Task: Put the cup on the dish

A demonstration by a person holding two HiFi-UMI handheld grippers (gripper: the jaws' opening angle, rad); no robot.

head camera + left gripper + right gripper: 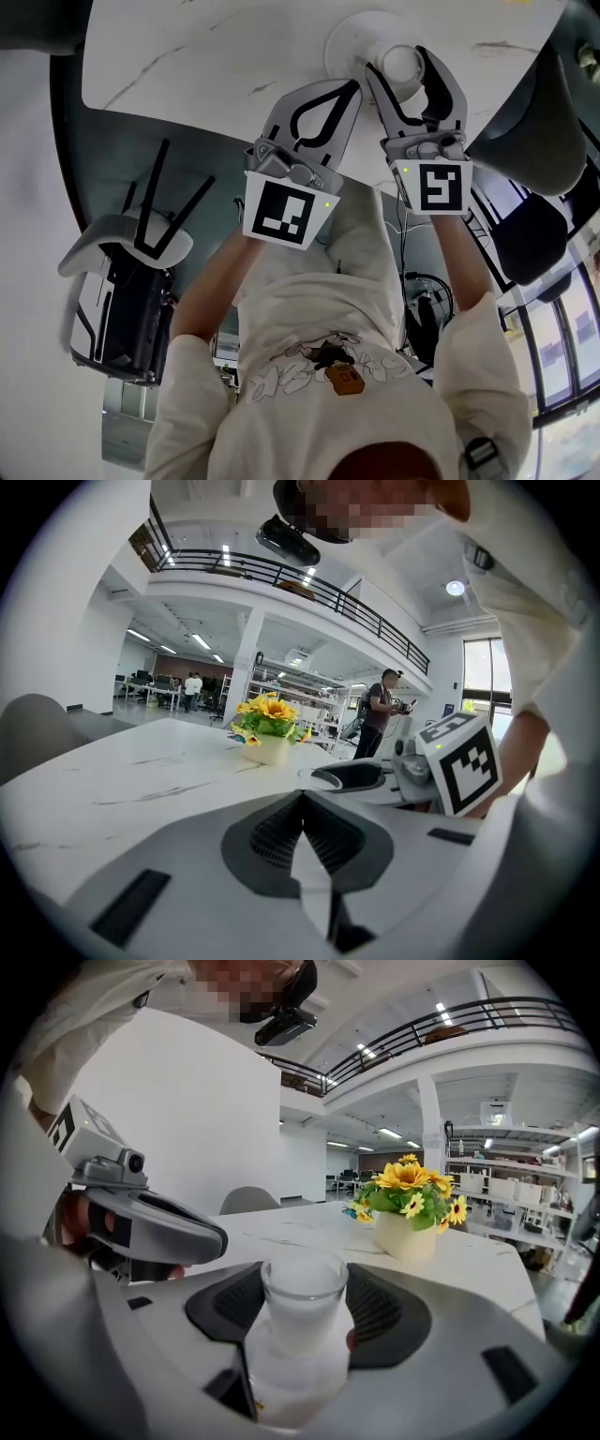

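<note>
A small white cup sits between the jaws of my right gripper, which is shut on it. In the right gripper view the cup stands upright, pressed by the dark pads. The cup overlaps the near right edge of the round white dish on the marble table; whether it touches the dish I cannot tell. My left gripper is just left of the cup, its jaws closed together on nothing.
A pot of yellow flowers stands on the table beyond the cup, and the flower pot also shows in the left gripper view. A grey chair stands at the left and a dark chair at the right of the table.
</note>
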